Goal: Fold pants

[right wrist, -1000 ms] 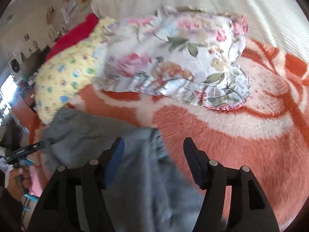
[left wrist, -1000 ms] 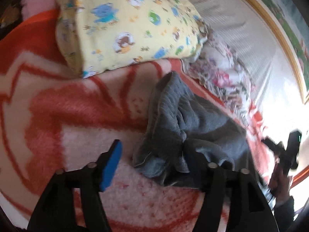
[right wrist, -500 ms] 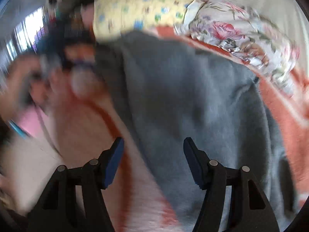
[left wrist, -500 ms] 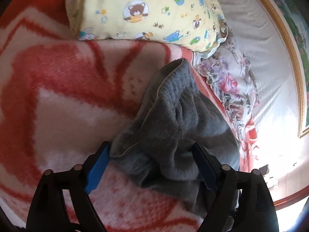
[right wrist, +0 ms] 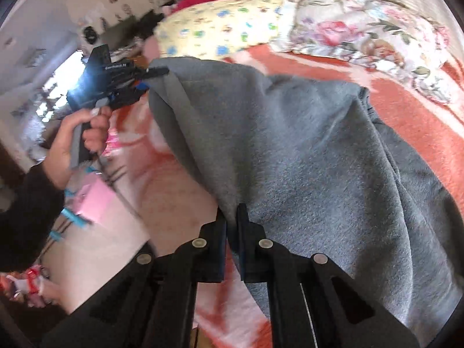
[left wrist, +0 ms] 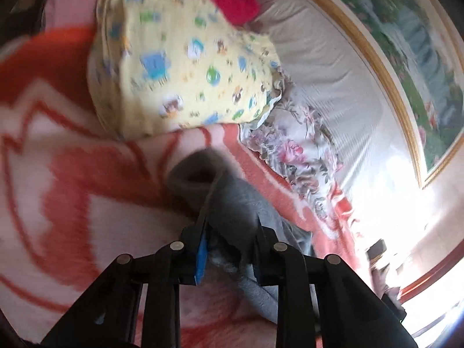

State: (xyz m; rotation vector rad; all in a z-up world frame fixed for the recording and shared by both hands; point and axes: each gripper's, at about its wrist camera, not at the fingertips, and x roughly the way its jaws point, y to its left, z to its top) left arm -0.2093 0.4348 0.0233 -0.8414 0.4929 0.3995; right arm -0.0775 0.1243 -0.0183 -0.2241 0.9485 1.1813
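pants [right wrist: 290, 150]: grey sweatpants, bunched on the orange-and-white blanket [left wrist: 72, 188], near side of the yellow pillow [left wrist: 185, 66]; floral pillow [right wrist: 368, 37] lies beside the yellow one.
left gripper [left wrist: 229, 232]: jaws have just closed, we pinch a thick fold of grey cloth; the right wrist view shows it clamped on the pants' edge nearest the yellow pillow [right wrist: 145, 79].
right gripper [right wrist: 231, 226]: jaws have just closed, clenched on a thin hem at the edge farthest from the yellow pillow.
step: we judge both edges gripped, next is lift and spread flat.
how: we pull the two grips apart evenly, keep cloth taut, clear of the yellow pillow.
risk: thin hem may slip out.
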